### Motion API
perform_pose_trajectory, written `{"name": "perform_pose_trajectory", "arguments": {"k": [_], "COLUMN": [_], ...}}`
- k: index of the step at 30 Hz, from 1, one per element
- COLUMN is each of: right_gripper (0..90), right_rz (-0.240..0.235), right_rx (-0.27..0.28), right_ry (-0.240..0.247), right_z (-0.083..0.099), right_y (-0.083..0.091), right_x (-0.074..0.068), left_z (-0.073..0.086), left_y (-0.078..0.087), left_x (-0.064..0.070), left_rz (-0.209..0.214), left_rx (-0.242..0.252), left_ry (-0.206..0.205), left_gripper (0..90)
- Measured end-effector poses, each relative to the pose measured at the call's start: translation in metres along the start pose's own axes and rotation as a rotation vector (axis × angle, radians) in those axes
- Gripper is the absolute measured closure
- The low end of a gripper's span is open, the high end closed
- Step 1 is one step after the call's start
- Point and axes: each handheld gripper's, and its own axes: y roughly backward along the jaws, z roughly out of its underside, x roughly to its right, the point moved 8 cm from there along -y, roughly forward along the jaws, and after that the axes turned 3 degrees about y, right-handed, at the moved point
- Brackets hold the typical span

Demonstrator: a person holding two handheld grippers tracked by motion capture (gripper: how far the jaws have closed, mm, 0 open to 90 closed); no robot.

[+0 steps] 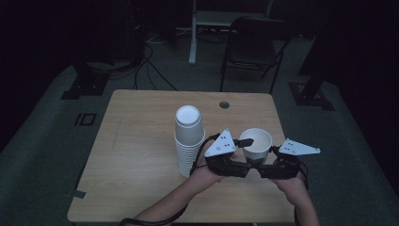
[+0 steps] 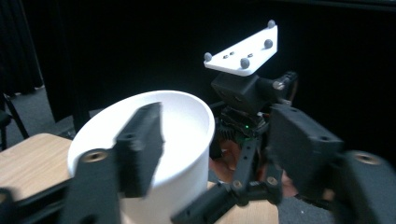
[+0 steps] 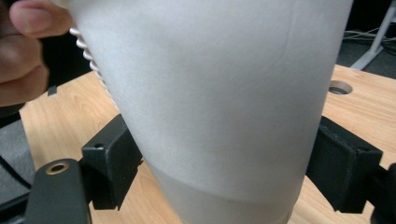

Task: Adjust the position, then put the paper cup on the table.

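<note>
A single white paper cup [image 1: 256, 142] stands upright right of centre on the wooden table [image 1: 141, 117]. My right gripper [image 1: 264, 162] comes at it from the right and low down. In the right gripper view the jaws press the cup's [image 3: 219, 102] two sides, so my right gripper [image 3: 229, 168] is shut on it. My left gripper [image 1: 244, 153] straddles the cup's left wall. In the left gripper view one jaw is inside the cup [image 2: 187, 140] and the other stands apart outside it, so my left gripper [image 2: 217, 135] is open. A tall stack of upturned white cups [image 1: 188, 141] stands just to the left.
The person's left hand [image 3: 23, 51] is close to the cup. A round cable hole [image 1: 224, 104] lies in the table's far side. On the dark floor beyond are a folding chair [image 1: 254, 47], a desk leg [image 1: 192, 37] and cables.
</note>
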Motion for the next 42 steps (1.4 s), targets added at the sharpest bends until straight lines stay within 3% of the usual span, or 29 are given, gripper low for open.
{"name": "perform_pose_trajectory", "arguments": {"k": [5, 7, 12, 23, 34, 42], "right_gripper": [18.3, 18.3, 18.4, 18.4, 18.5, 18.5], "right_rz": [0.022, 0.027, 0.027, 0.030, 0.070, 0.095], "right_rx": [0.032, 0.042, 0.049, 0.068, 0.102, 0.106], "right_ry": [-0.018, -0.020, -0.024, -0.035, -0.043, -0.047], "right_z": [-0.004, -0.007, -0.009, -0.014, -0.019, -0.017], "right_y": [0.006, 0.007, 0.005, 0.006, 0.004, -0.001], "right_x": [0.006, 0.006, 0.006, 0.007, 0.011, 0.015], "left_z": [0.000, 0.002, 0.005, 0.002, 0.007, 0.019], "left_y": [0.008, 0.011, 0.016, 0.034, 0.072, 0.107], "left_x": [0.002, 0.000, -0.002, -0.001, 0.007, 0.004], "left_rz": [-0.018, -0.061, -0.067, -0.087, -0.091, -0.137], "left_rx": [-0.007, -0.022, -0.040, -0.037, -0.037, -0.034], "left_ry": [-0.008, -0.030, -0.009, -0.033, -0.034, -0.026], "left_gripper": [18.1, 15.8, 10.7, 10.6, 11.2, 11.2]}}
